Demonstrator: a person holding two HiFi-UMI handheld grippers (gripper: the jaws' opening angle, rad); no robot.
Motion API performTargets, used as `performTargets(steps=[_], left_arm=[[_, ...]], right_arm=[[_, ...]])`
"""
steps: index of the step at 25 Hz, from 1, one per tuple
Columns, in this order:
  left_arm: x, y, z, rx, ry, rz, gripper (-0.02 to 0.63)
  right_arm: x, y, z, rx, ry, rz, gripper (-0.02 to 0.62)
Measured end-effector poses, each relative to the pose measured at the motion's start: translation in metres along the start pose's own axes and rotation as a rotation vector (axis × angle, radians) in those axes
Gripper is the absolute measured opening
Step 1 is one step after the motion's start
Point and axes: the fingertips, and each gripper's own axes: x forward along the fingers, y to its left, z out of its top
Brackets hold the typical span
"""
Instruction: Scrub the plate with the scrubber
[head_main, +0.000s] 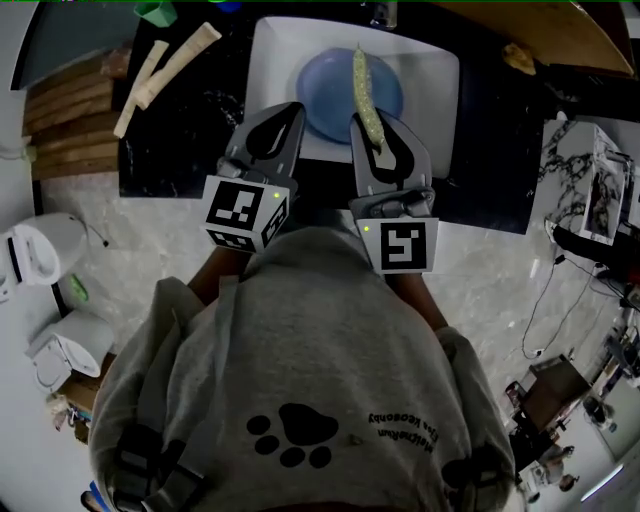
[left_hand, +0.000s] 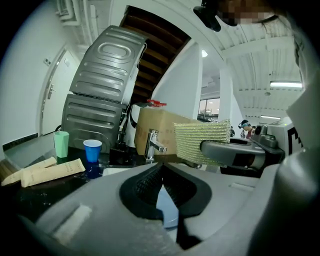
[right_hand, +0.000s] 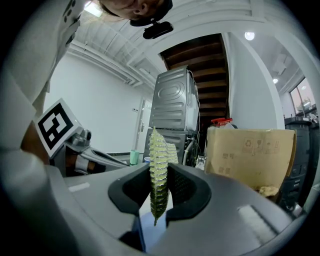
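Note:
A blue plate (head_main: 330, 95) lies in a white square basin (head_main: 272, 50). My right gripper (head_main: 378, 135) is shut on a yellow-green mesh scrubber (head_main: 362, 90), which stands on edge and reaches out over the plate. In the right gripper view the scrubber (right_hand: 158, 175) is pinched upright between the pads. My left gripper (head_main: 288, 112) is shut with nothing between its pads, its tip by the plate's left rim. Through the gap under its jaws a bit of the plate (left_hand: 167, 210) shows. The left gripper view also has the scrubber (left_hand: 202, 142) held out at the right.
A chrome faucet (left_hand: 152, 145) stands behind the basin, in front of a cardboard box (left_hand: 155, 127). On the dark counter to the left lie two cream tubes (head_main: 170, 65), with a blue cup (left_hand: 92, 150) and a green cup (left_hand: 61, 144) behind them.

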Motion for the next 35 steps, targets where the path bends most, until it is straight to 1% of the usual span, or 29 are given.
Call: performTargets(steps=[4, 10, 13, 17, 25, 29, 35], left_arm=[[0.012, 0.01, -0.02, -0.02, 0.053, -0.01, 0.002], [0.039, 0.023, -0.041, -0.024, 0.108, -0.036, 0.003], [0.049, 0.032, -0.05, -0.029, 0.131, -0.021, 0.003], [0.062, 0.043, -0.061, -0.062, 0.156, -0.014, 0.003], [0.08, 0.053, -0.087, -0.107, 0.232, -0.003, 0.003], [0.087, 0.058, -0.096, -0.154, 0.256, 0.003, 0.003], [0.094, 0.061, -0.108, -0.159, 0.309, 0.01, 0.005]], right_arm=[[0.01, -0.001, -0.019, 0.02, 0.049, -0.009, 0.072], [0.029, -0.005, -0.042, 0.04, 0.084, -0.009, 0.072], [0.036, -0.008, -0.058, 0.046, 0.116, -0.005, 0.072], [0.05, -0.014, -0.073, 0.051, 0.135, 0.005, 0.071], [0.067, -0.021, -0.101, 0.076, 0.189, 0.02, 0.072], [0.074, -0.025, -0.11, 0.085, 0.205, 0.025, 0.072], [0.081, -0.026, -0.118, 0.099, 0.217, 0.037, 0.072]])
